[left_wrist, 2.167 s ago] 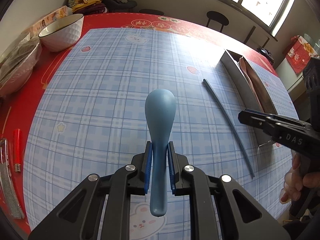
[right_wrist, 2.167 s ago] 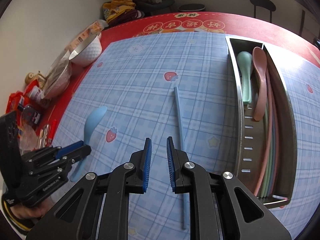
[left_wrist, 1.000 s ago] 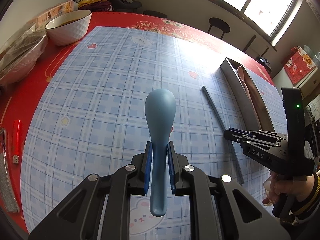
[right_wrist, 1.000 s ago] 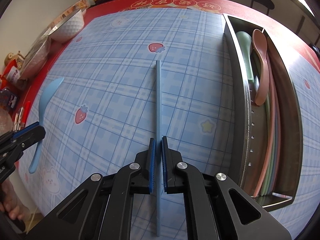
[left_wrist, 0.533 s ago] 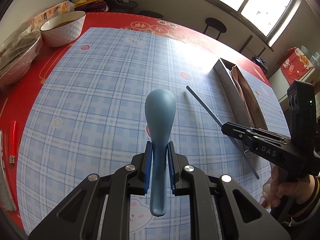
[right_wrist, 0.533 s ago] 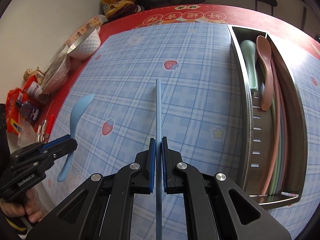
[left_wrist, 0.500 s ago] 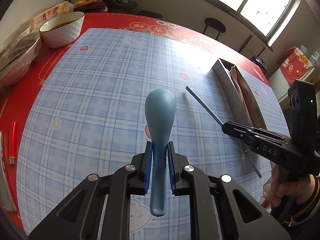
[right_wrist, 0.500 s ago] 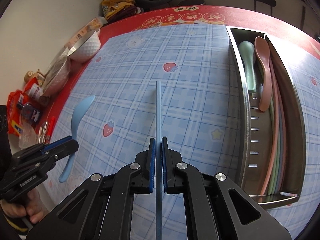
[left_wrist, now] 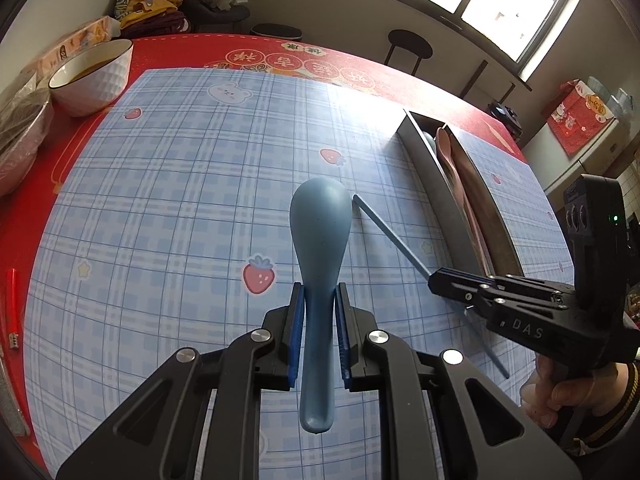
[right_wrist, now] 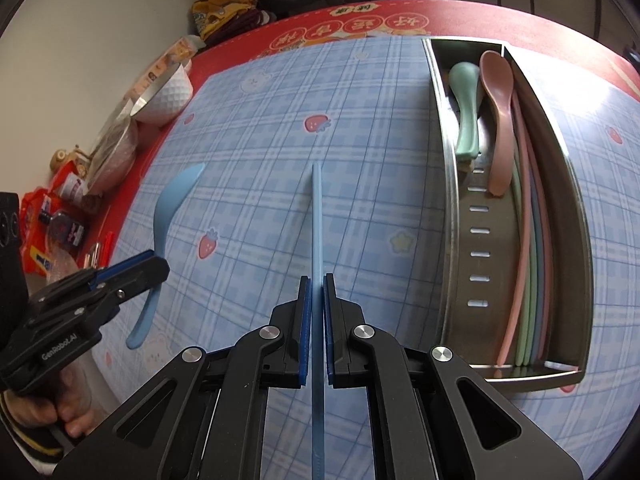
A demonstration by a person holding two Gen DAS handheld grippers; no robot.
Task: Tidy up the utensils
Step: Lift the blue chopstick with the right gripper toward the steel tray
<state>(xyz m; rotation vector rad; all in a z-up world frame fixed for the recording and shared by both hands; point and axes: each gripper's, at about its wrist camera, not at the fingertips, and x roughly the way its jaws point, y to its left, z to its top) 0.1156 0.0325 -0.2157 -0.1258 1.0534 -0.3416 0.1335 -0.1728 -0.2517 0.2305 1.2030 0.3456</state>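
Over mat | left jaws grip blue spoon (left_wrist: 319, 240) | right grip chopstick (right_wrist: 317, 216) | right view only: green spoon (right_wrist: 466, 108)

Left black two-finger gripper (left_wrist: 319, 332): matte black plastic linkage arms with triangular cut-outs, round silver screws at the pivots, blue ribbed pads (left_wrist: 295, 334) lining both fingers; white "GenRobot.AI" lettering on its side.

Right black two-finger gripper (right_wrist: 316, 330): same build; white "DAS" lettering, and a black camera block with a green light behind the lettering.

Dark sleeve cuff with yellow stripes (left_wrist: 616, 408) below that lettering.
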